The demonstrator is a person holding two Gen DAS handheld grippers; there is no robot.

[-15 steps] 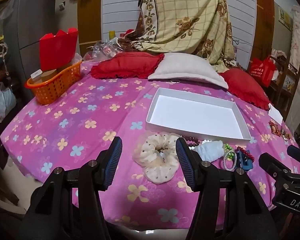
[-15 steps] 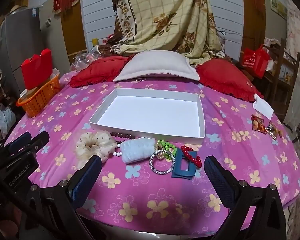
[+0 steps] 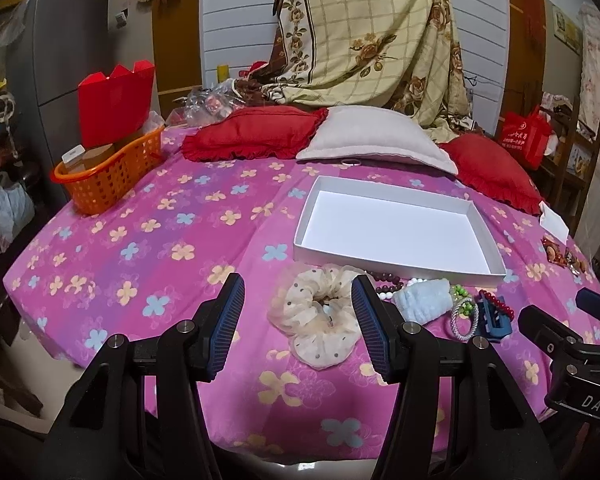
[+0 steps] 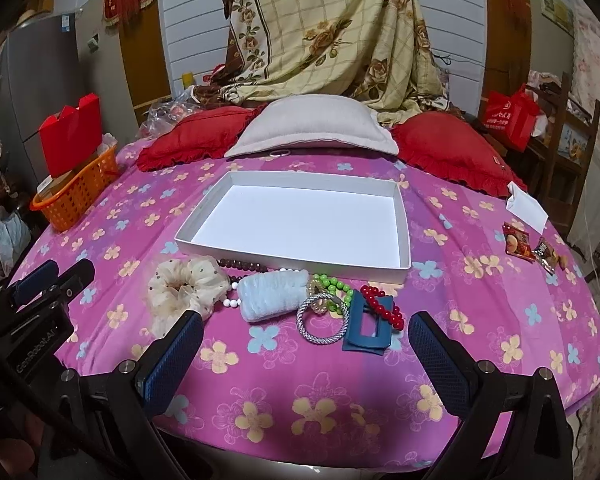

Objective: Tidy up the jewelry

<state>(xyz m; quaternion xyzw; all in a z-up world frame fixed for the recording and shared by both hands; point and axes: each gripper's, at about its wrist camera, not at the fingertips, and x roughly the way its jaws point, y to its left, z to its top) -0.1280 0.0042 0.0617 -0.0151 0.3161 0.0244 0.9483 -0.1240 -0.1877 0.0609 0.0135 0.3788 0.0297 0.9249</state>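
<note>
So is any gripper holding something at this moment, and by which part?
Nothing is held. The left gripper is open, with the cream scrunchie ahead of it, untouched. The right gripper is wide open over the cloth.

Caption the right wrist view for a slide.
Open right gripper hovers before hair ties and bead bracelets lined along the empty white tray on a flowered pink cloth.

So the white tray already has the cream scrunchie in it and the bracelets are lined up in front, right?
Not quite. The white tray is empty; the cream scrunchie lies on the bedspread in front of it, beside the bracelets. The right wrist view shows this.
</note>
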